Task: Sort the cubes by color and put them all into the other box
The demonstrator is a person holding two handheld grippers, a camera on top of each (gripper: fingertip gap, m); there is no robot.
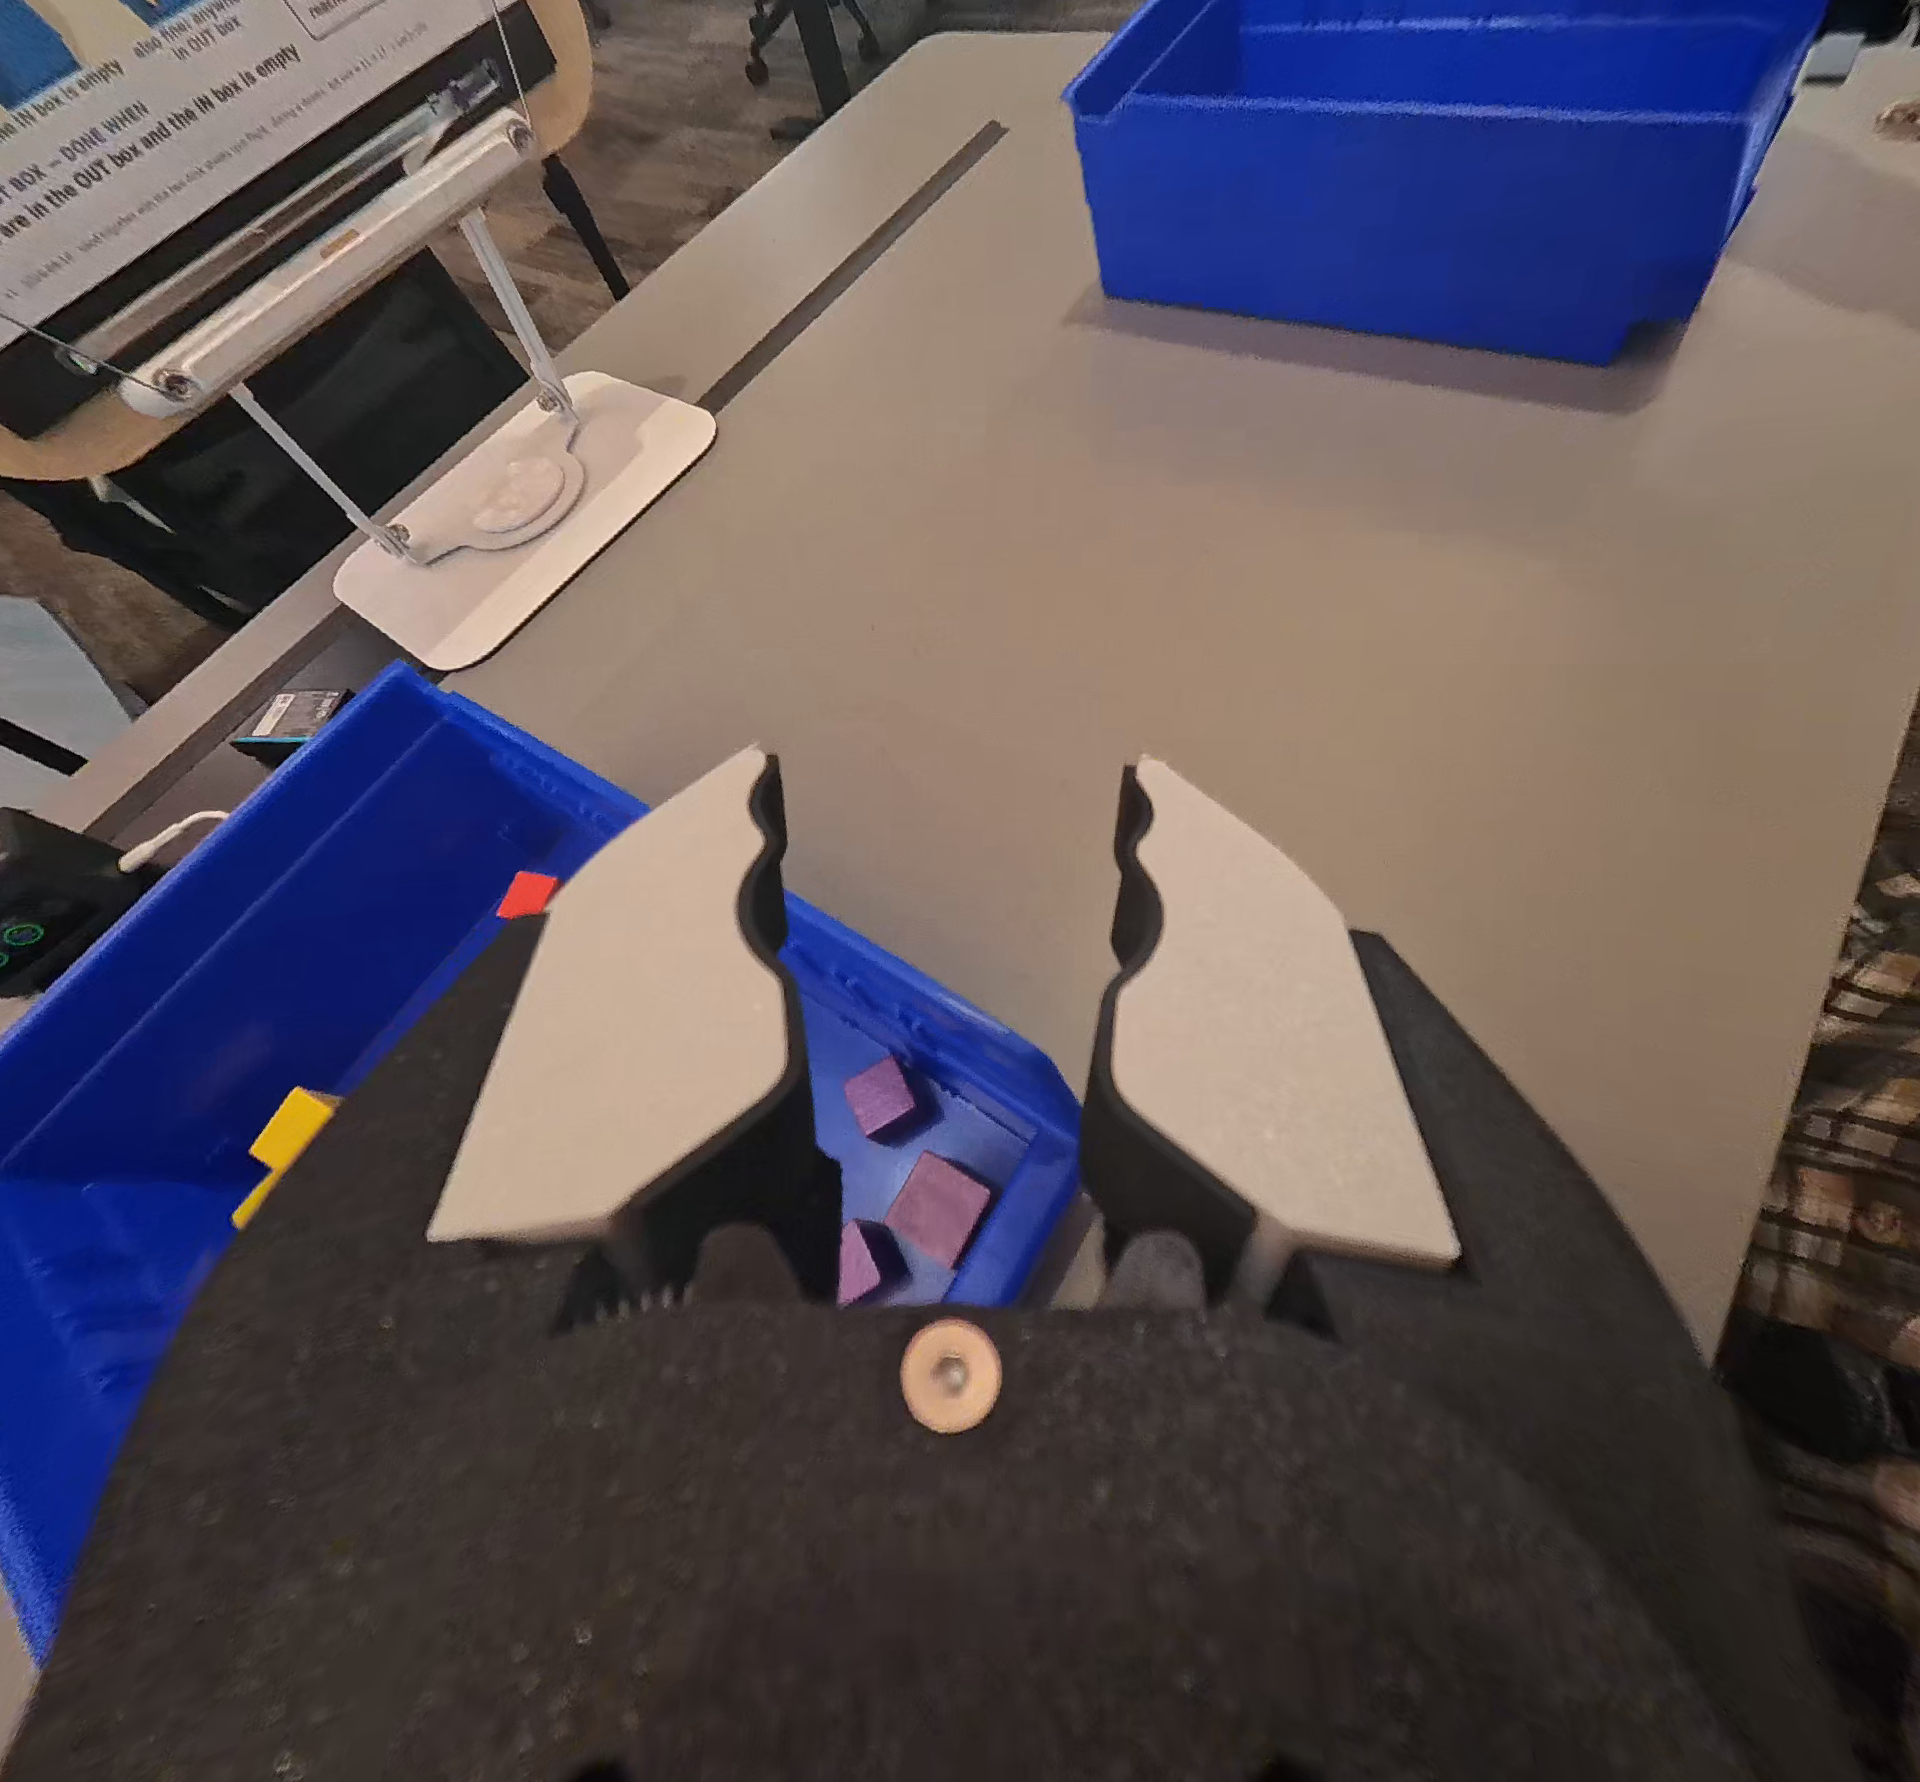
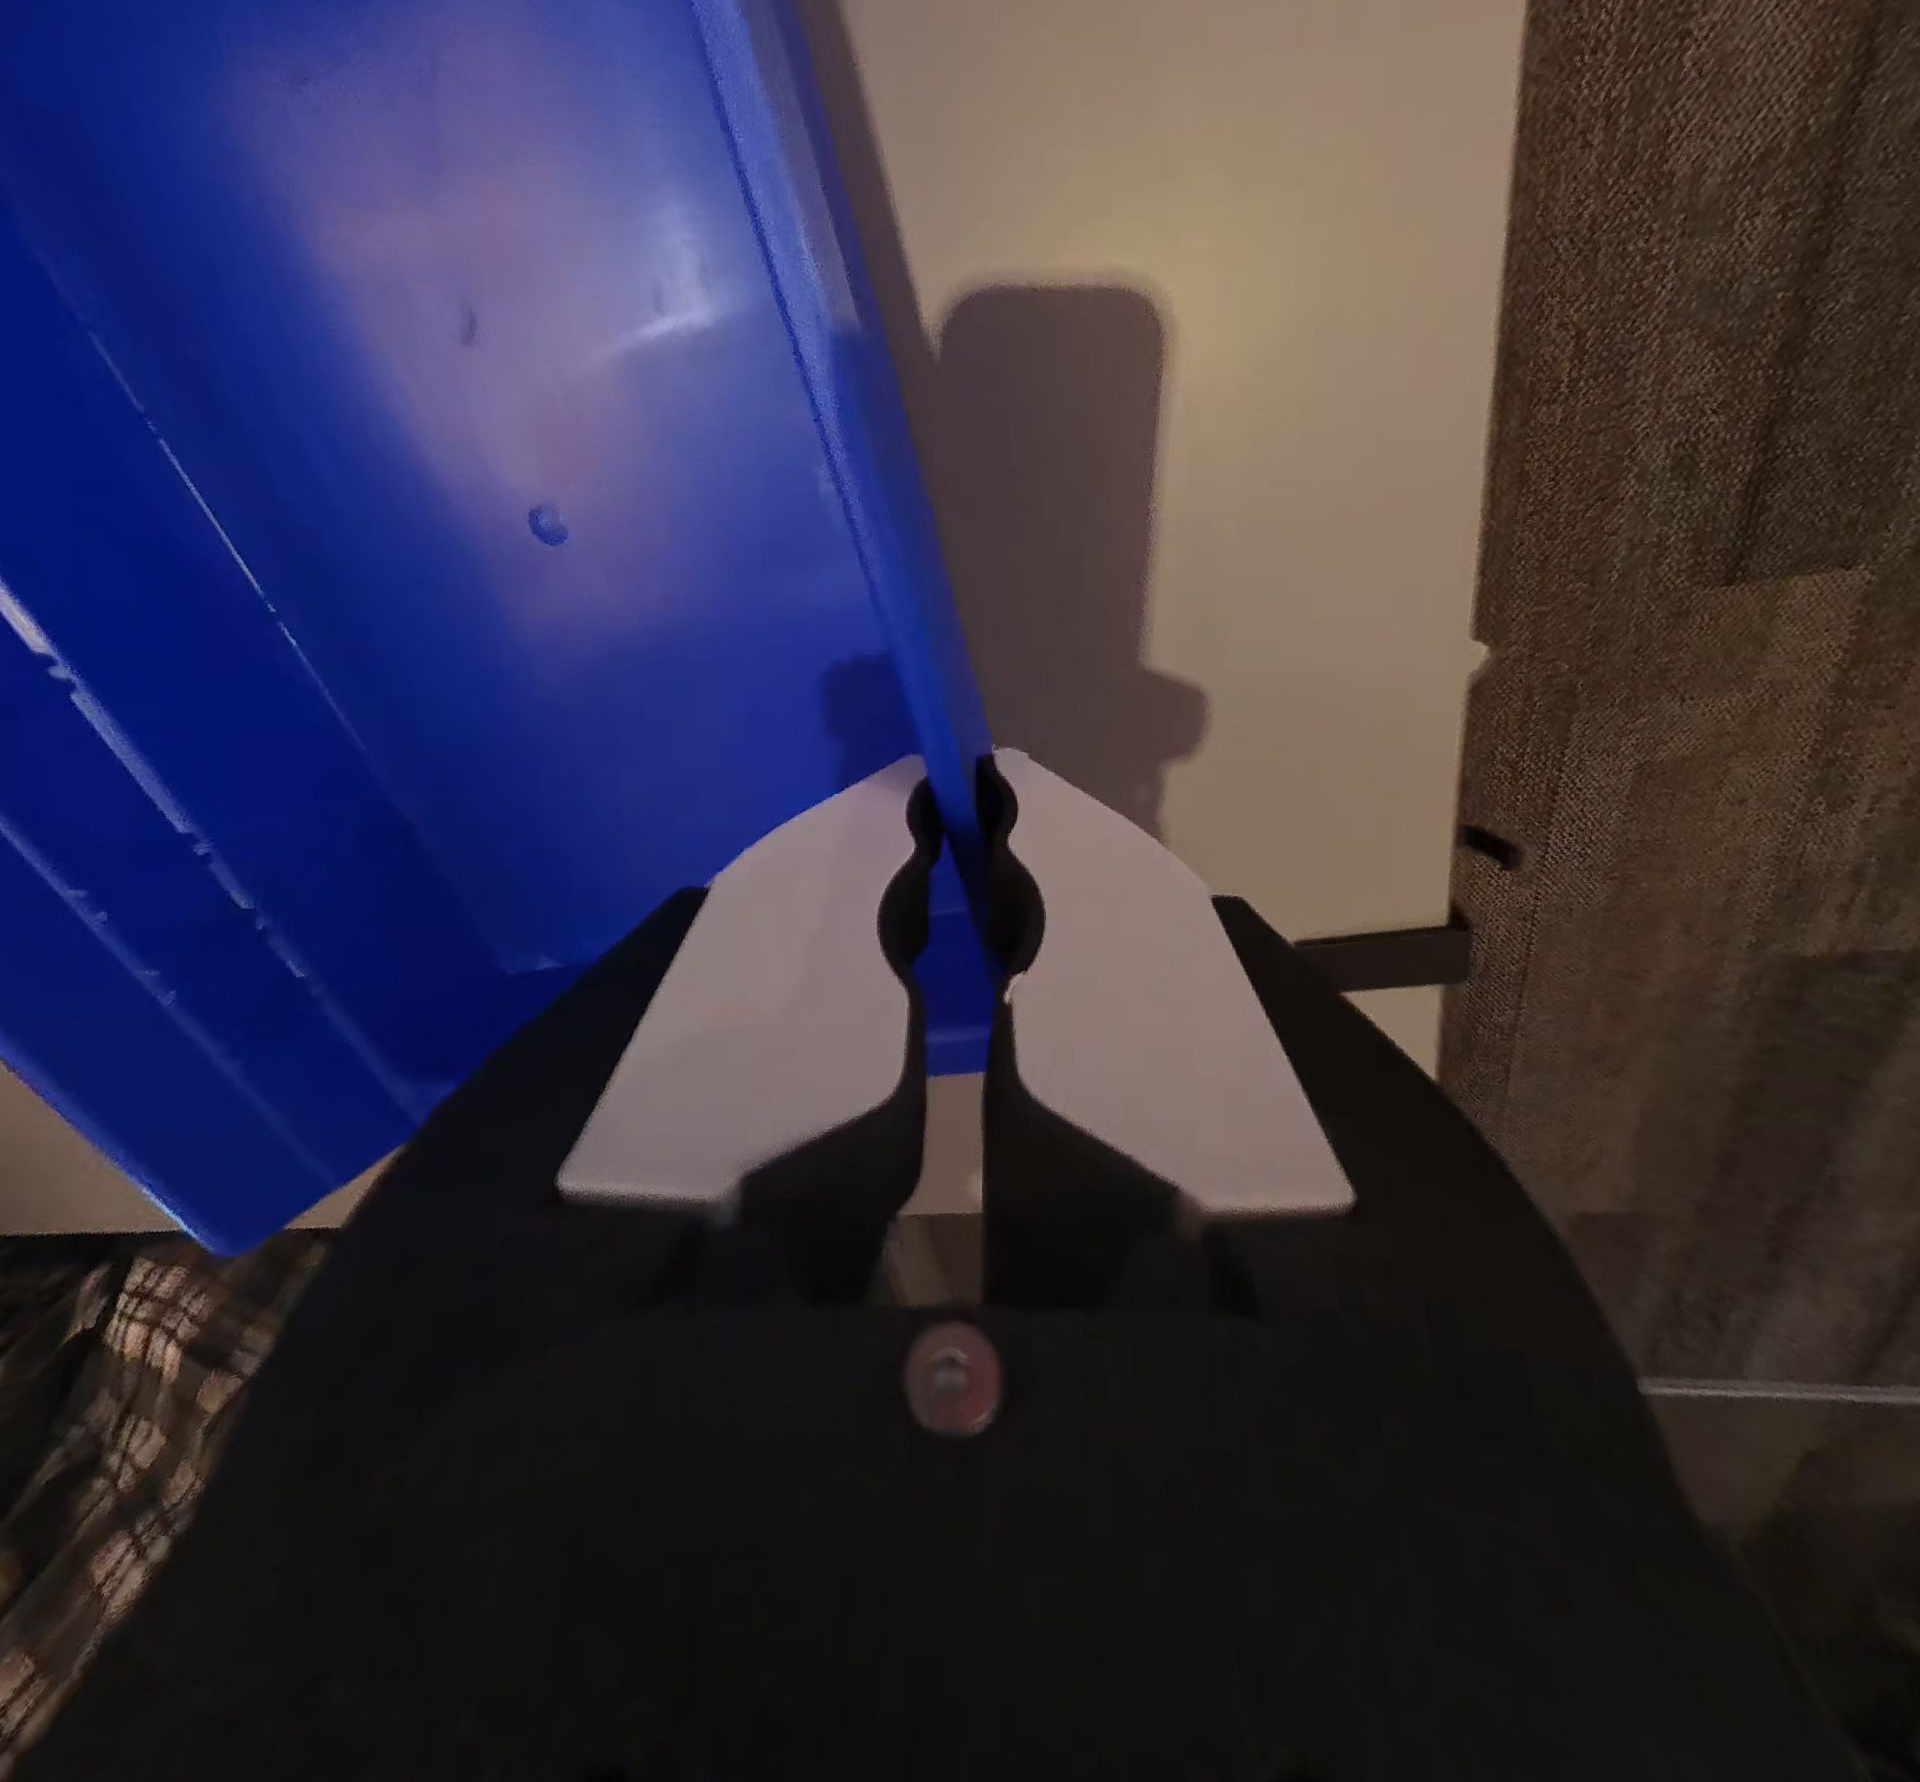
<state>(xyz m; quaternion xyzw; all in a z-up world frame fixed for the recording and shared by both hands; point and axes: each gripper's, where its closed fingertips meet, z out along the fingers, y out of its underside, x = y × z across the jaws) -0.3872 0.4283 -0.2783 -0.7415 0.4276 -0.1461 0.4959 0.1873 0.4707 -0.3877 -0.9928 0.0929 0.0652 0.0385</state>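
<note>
Right gripper (image 2: 961,797) pinches the far blue plastic box's (image 2: 416,382) wall, likely repositioning it; the wide-open, empty left gripper (image 1: 948,782) must next descend onto the small purple wooden cubes (image 1: 938,1205).

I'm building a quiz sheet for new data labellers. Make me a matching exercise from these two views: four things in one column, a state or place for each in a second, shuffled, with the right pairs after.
Things
1. left hand-held gripper
2. right hand-held gripper
3. purple cubes
4. far blue box

States or places
A. shut on the edge of a blue box
B. lying inside the near blue box
C. open, holding nothing
D. standing on the grey table, no cubes visible in it

Pairs: 1-C, 2-A, 3-B, 4-D
</note>
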